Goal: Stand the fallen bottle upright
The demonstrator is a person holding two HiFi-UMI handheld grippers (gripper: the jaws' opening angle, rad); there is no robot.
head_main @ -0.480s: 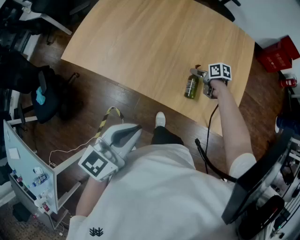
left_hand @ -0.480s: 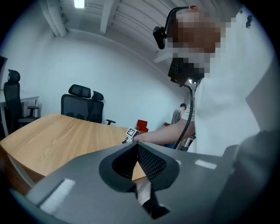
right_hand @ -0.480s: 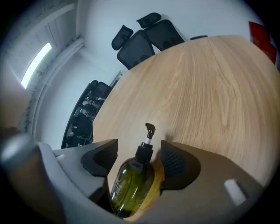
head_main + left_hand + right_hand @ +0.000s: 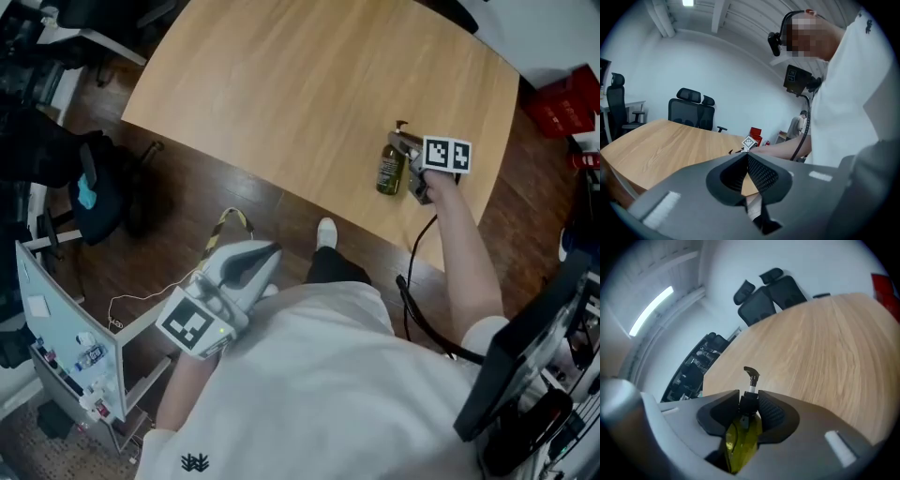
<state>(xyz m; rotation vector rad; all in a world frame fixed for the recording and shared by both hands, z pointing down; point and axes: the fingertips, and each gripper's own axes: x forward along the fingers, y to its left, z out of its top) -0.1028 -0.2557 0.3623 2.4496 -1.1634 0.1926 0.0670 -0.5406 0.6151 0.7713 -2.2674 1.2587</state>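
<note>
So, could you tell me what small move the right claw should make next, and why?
Probably swing the neck up until the bottle stands on its base. The right claw is shut on its neck under the pump, and from the head view it looks tilted over the table, not clearly upright.

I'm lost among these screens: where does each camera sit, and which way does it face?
Head view: on the person's head, looking down at table, shirt, both arms.
Left gripper view: on left gripper, facing across the table to chairs; shows its shut fingers, the person's torso.
Right gripper view: on right gripper, facing along fingers shut on bottle.
Shared: head and right views show the bottle.
</note>
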